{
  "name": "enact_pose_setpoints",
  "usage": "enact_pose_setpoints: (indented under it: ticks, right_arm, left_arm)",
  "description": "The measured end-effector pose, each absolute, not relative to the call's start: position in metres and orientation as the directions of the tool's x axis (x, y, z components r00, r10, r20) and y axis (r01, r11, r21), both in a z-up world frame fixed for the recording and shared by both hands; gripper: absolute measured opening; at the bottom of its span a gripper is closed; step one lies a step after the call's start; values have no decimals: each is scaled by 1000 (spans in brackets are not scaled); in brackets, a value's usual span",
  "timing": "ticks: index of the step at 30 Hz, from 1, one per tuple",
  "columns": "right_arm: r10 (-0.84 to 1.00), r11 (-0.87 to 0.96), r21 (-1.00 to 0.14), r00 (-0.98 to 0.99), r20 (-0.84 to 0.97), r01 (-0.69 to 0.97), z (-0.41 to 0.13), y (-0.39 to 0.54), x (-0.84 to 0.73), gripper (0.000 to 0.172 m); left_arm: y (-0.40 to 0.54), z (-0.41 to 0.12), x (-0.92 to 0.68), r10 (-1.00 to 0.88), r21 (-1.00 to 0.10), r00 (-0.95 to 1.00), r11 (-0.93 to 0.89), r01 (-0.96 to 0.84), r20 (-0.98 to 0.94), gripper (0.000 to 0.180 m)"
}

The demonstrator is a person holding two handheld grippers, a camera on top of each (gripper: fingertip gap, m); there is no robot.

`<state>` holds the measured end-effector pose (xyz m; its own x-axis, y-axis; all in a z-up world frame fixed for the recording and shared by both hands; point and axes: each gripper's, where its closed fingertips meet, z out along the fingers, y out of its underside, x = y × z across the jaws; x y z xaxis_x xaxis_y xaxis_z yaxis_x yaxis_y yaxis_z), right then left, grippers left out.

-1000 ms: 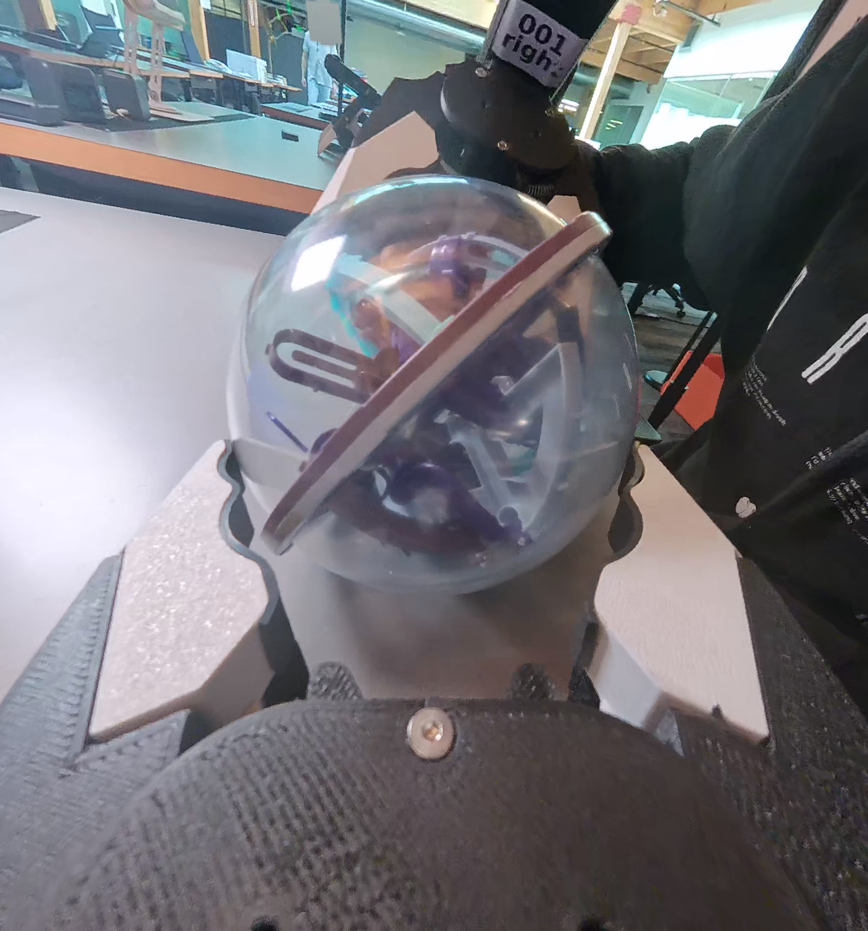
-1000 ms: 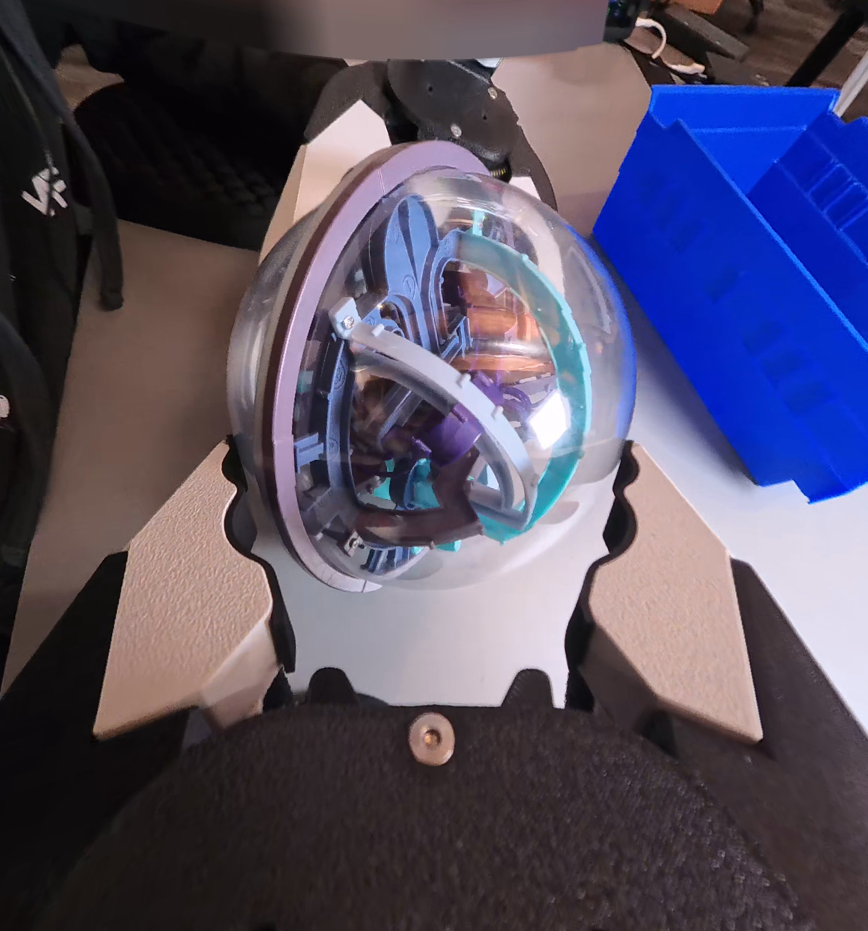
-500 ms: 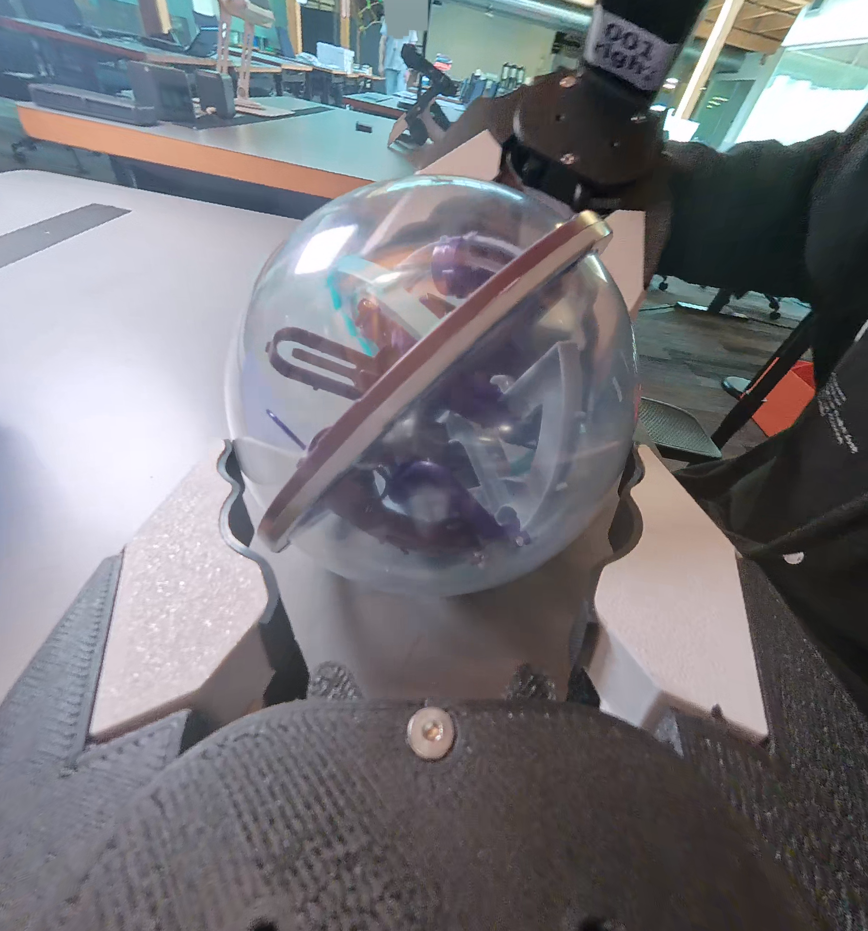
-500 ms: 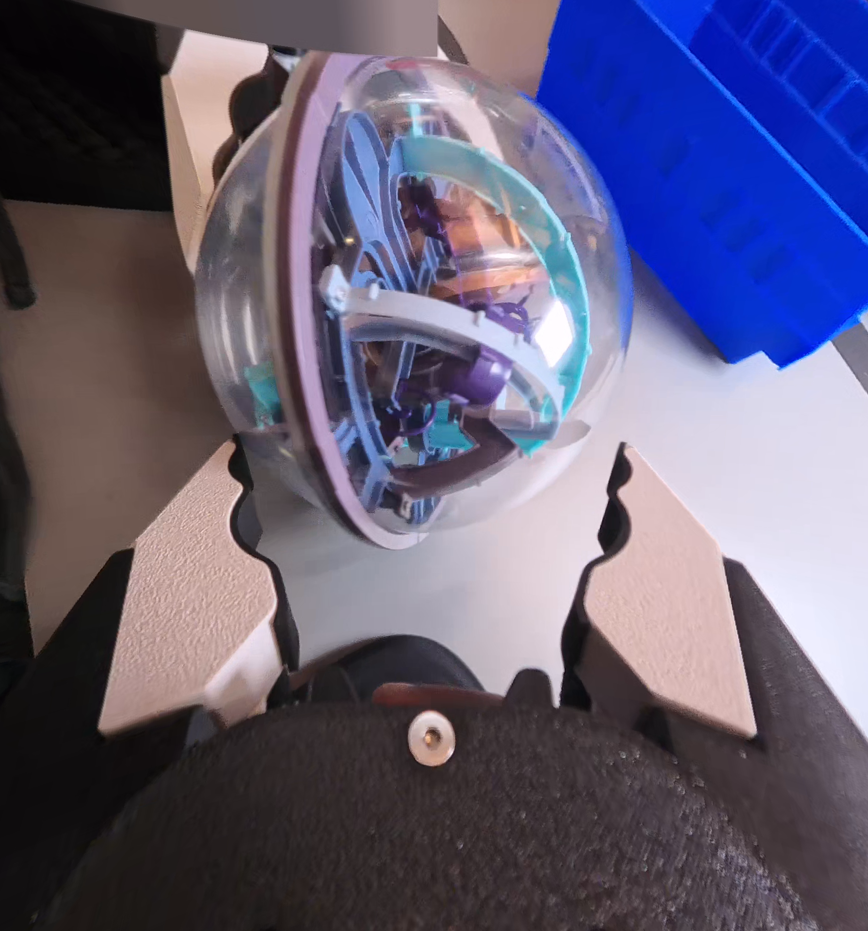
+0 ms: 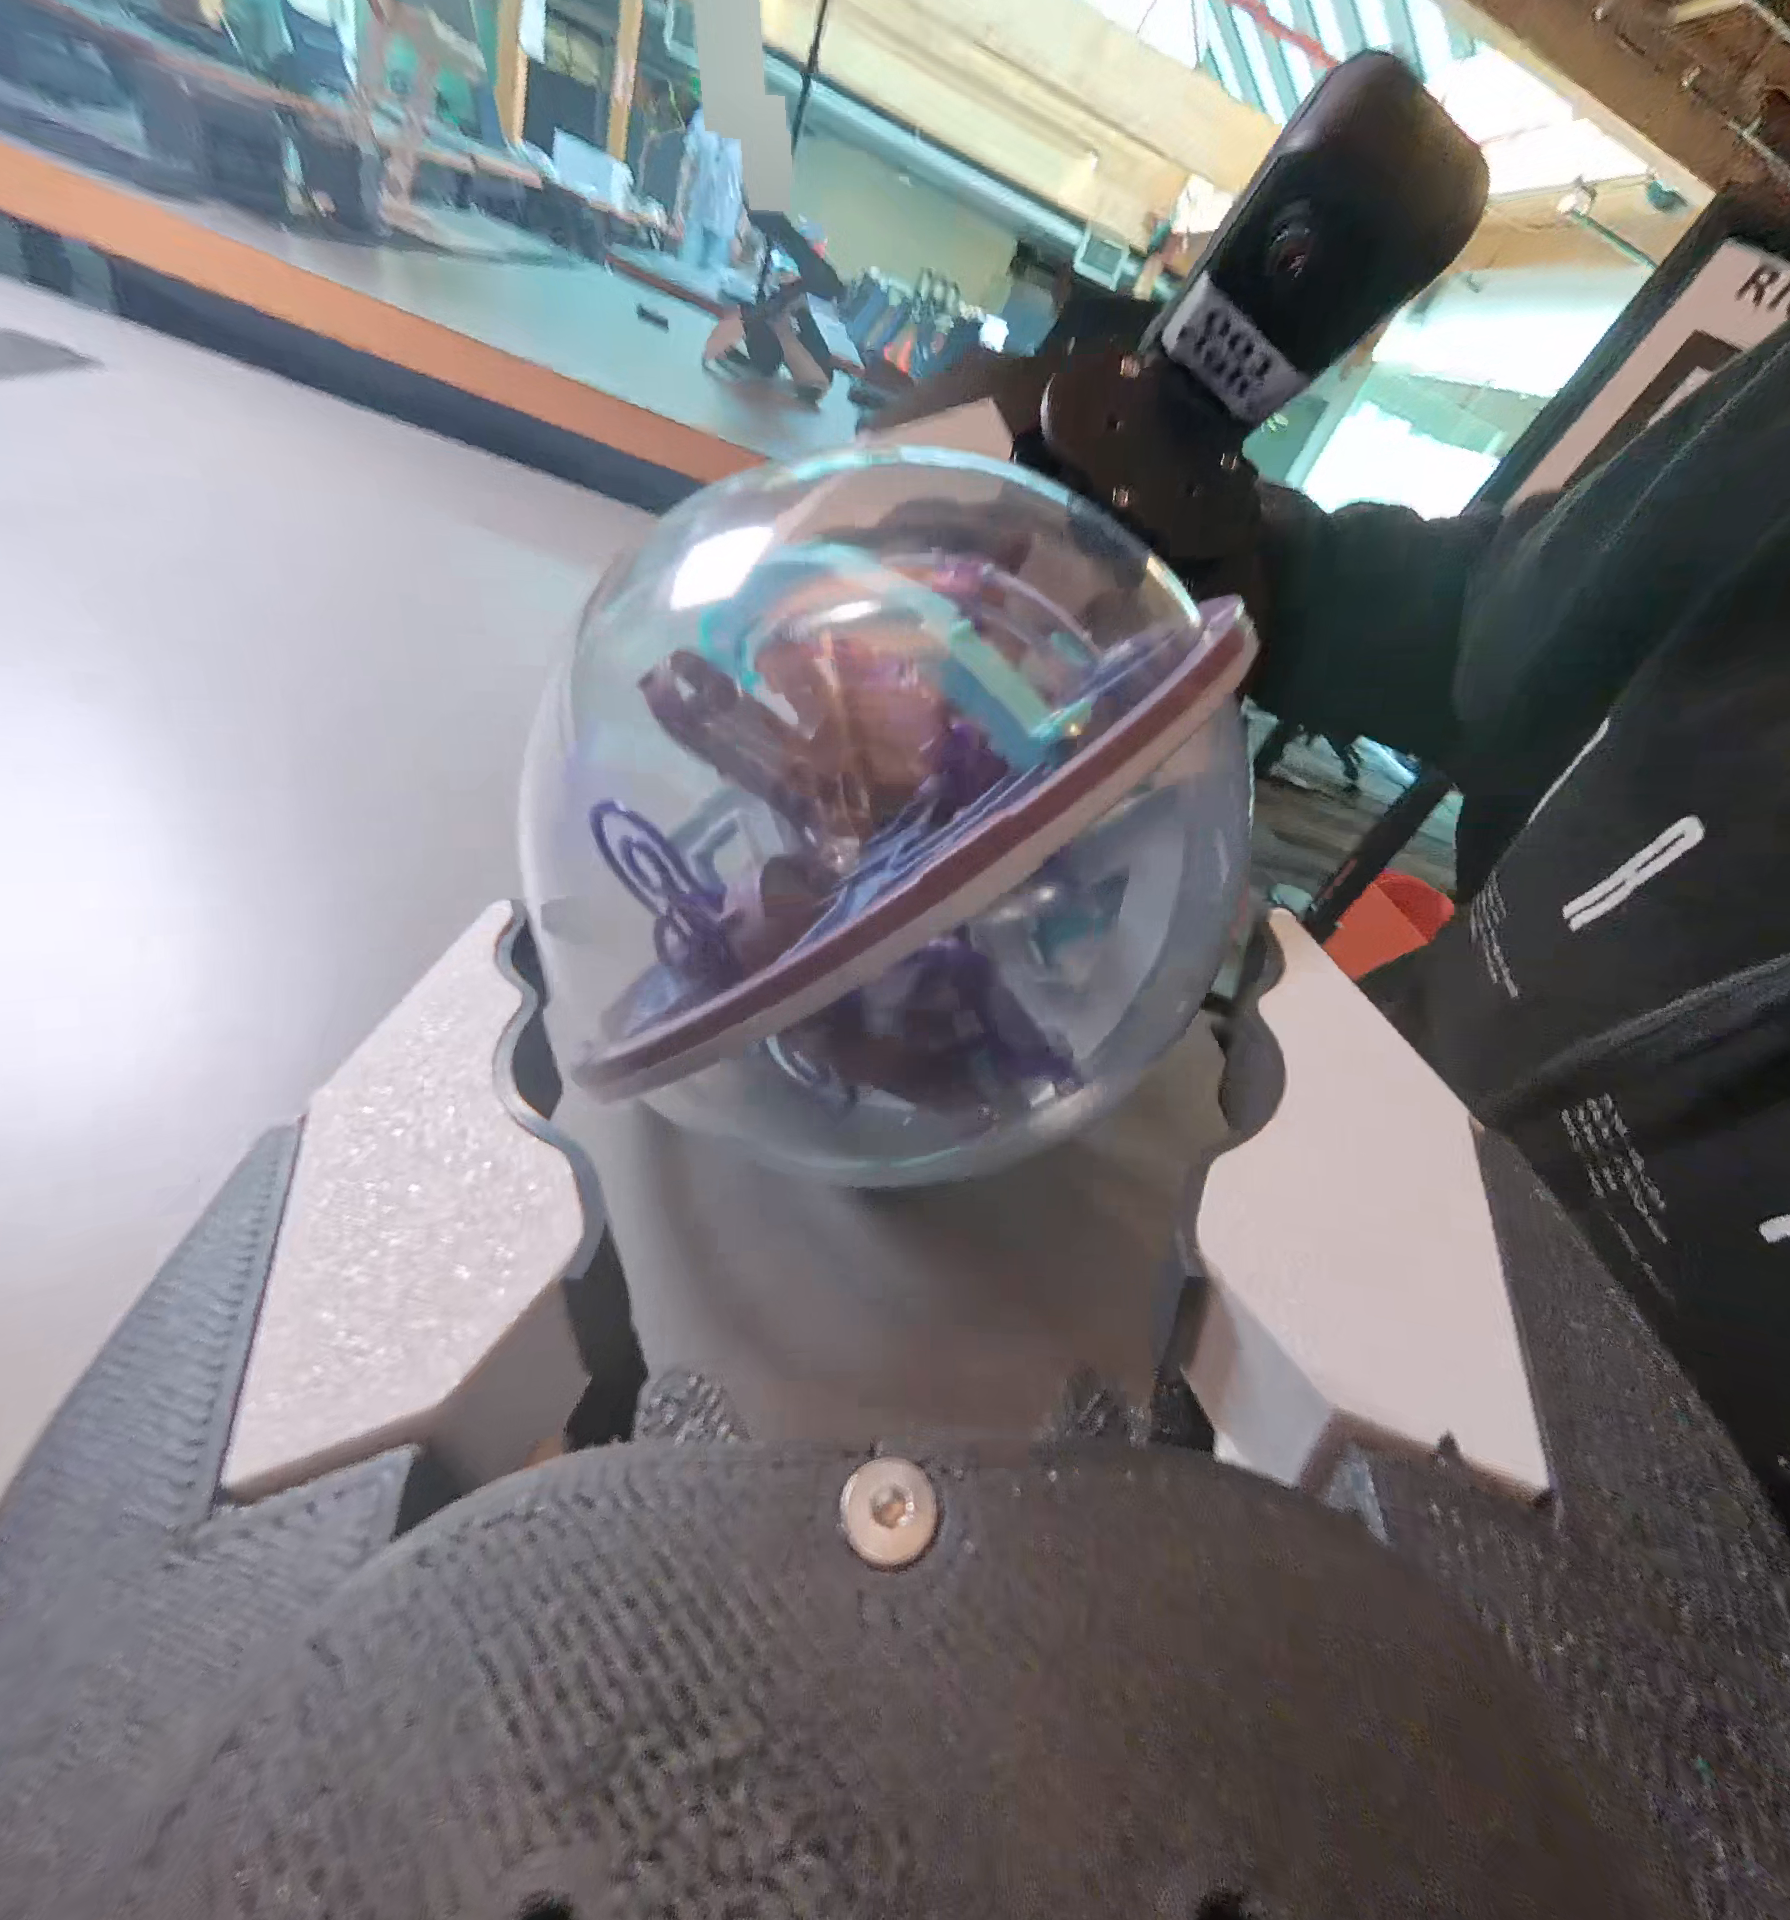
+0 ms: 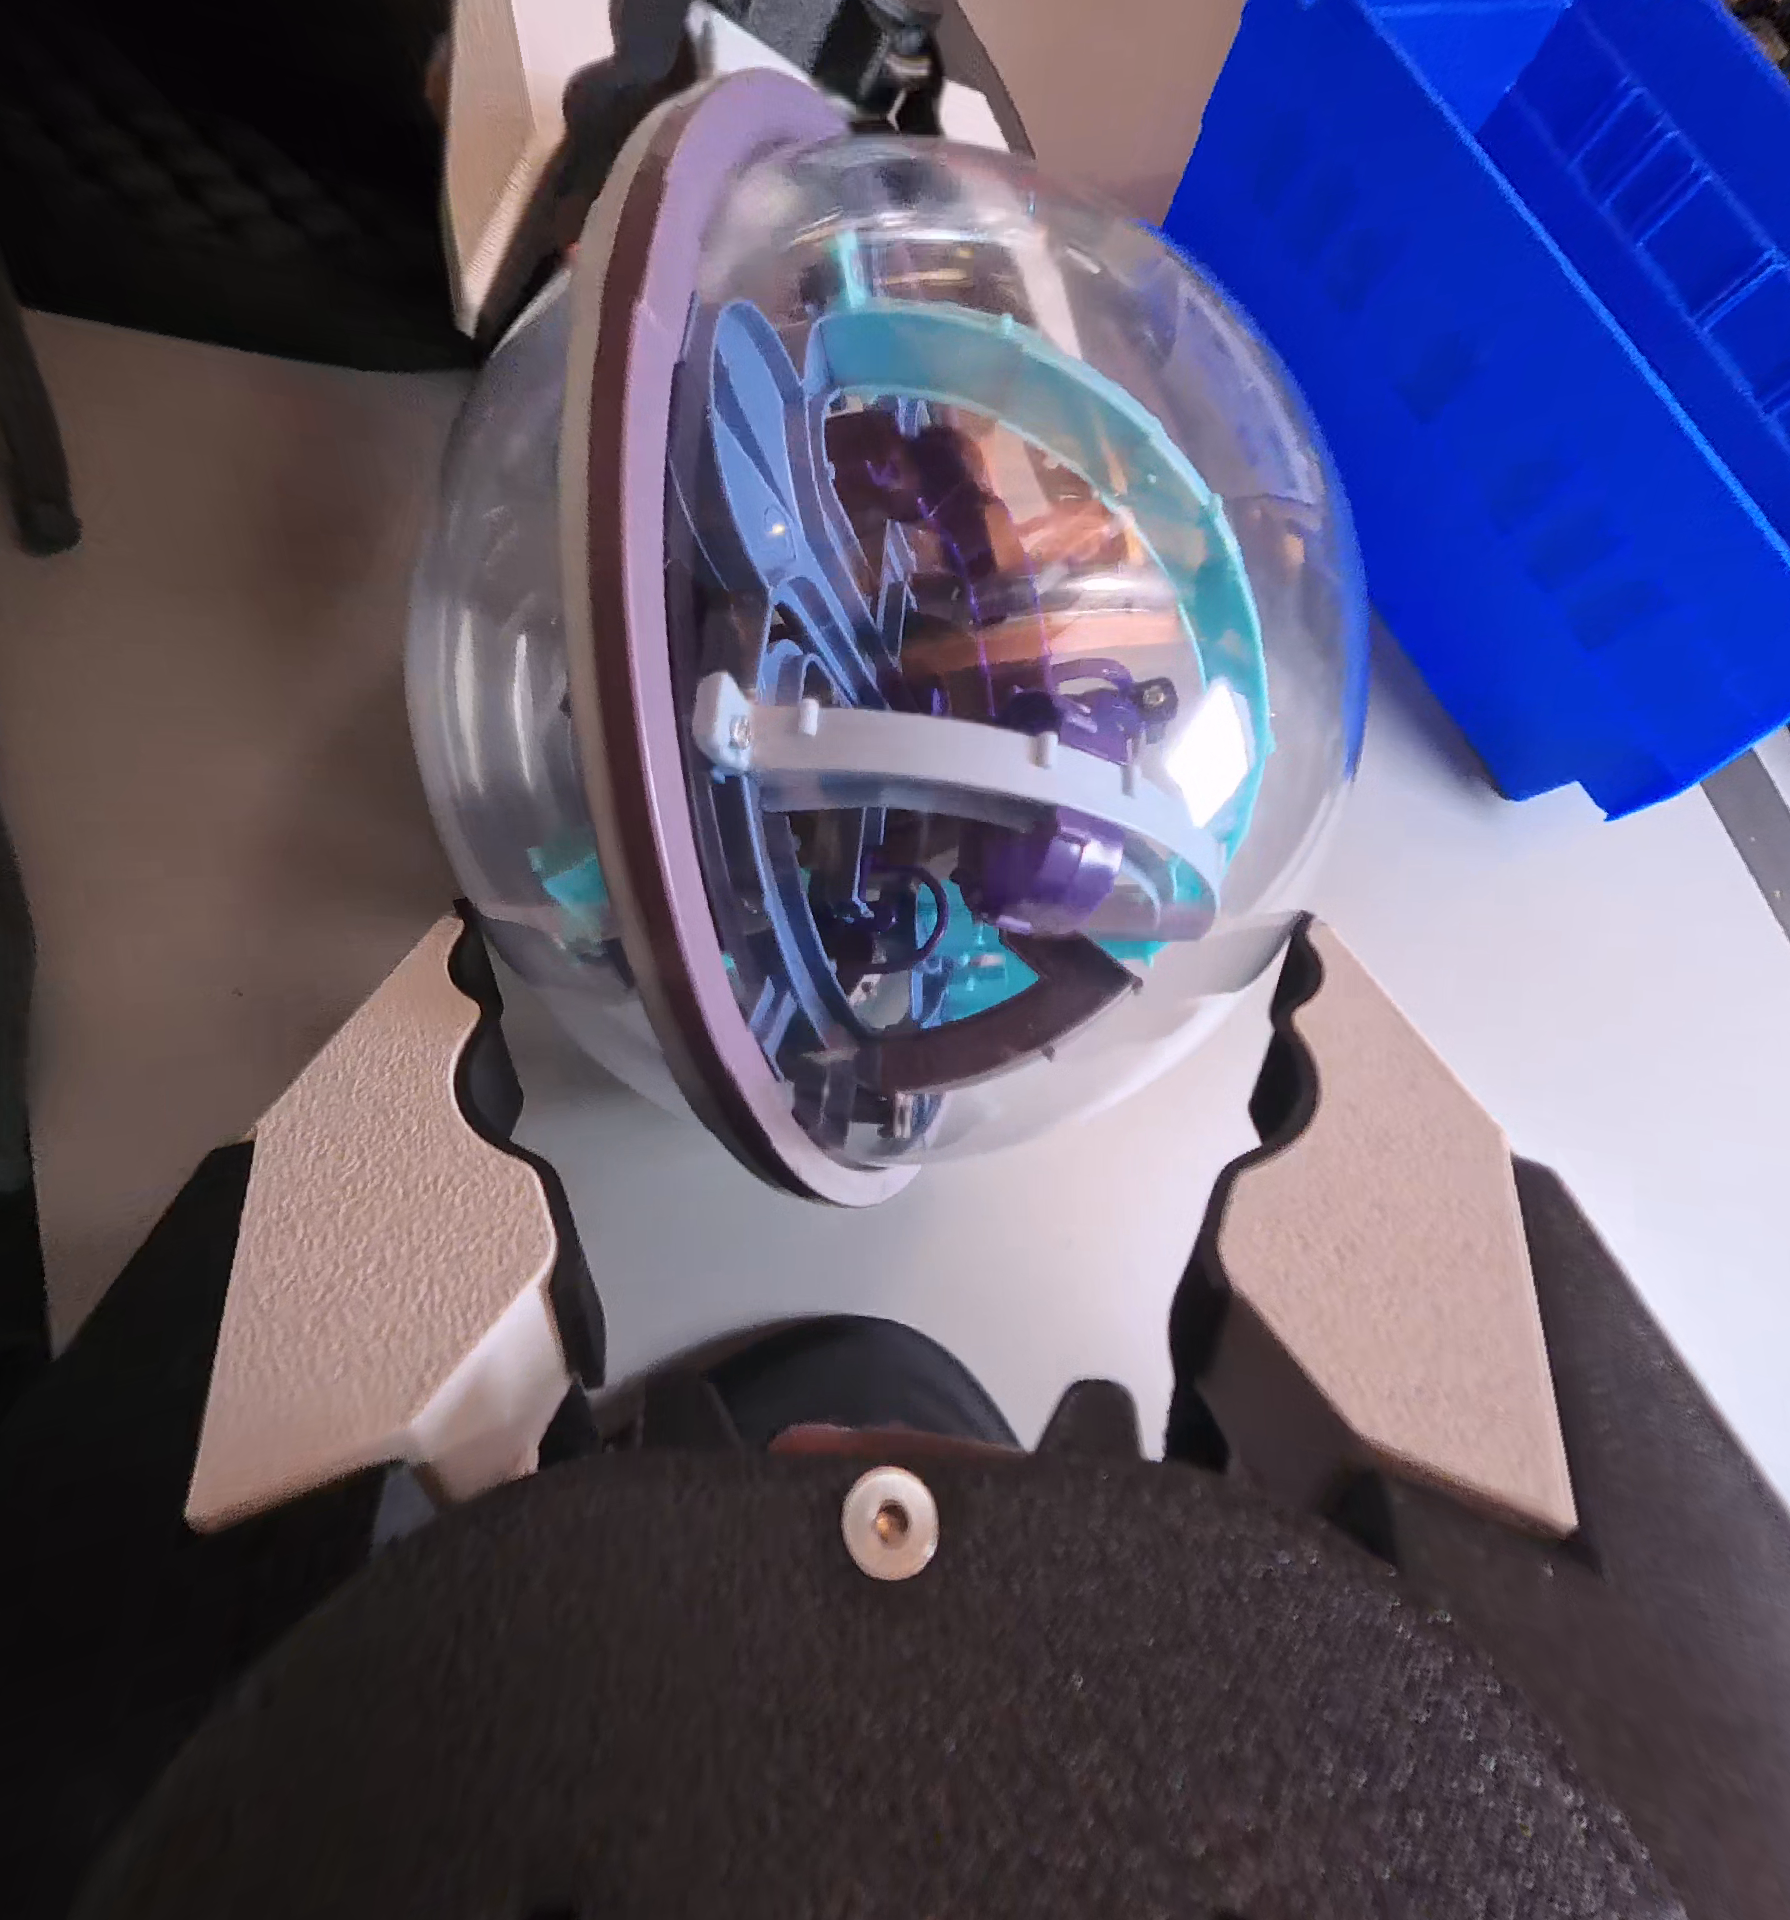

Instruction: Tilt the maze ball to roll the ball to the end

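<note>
maze ball (image 5: pixel 886 821) tipped flatter since earlier; both claws grip it.

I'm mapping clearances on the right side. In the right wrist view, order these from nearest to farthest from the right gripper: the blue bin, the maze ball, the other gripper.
1. maze ball: between the right gripper fingertips.
2. left gripper: straight ahead, just beyond the ball at the top.
3. blue bin: off to the right on the table, clear of the ball.

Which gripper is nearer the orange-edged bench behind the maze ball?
Right, probably. The right gripper sits beyond the maze ball, toward the orange-edged bench; the left gripper is on the ball's near side.
</note>
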<state>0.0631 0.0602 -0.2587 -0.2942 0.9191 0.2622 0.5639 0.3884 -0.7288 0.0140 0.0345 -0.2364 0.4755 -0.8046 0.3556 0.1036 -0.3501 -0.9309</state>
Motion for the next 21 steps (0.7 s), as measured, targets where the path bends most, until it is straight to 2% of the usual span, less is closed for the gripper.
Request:
enact_pose_setpoints:
  ticks: [4, 13, 18, 21]
  right_arm:
    - [888, 456, -685, -345, 305, 568, -262, 64, 64, 141]
    - [836, 540, -629, -444, 322, 559, -255, 63, 57, 138]
    - [926, 369, -704, -310, 217, 607, -252, 75, 62, 135]
    - [972, 205, -755, -219, 83, 622, -258, 75, 69, 135]
  left_arm:
    - [31, -258, 20, -819, -916, 448, -402, -1, 359, 149]
    - [30, -267, 26, -783, -862, 420, -508, -4, 459, 147]
    - [31, -272, 23, -752, -837, 439, -548, -4, 491, 146]
    - [32, -275, 22, -735, -821, 448, -570, -3, 509, 146]
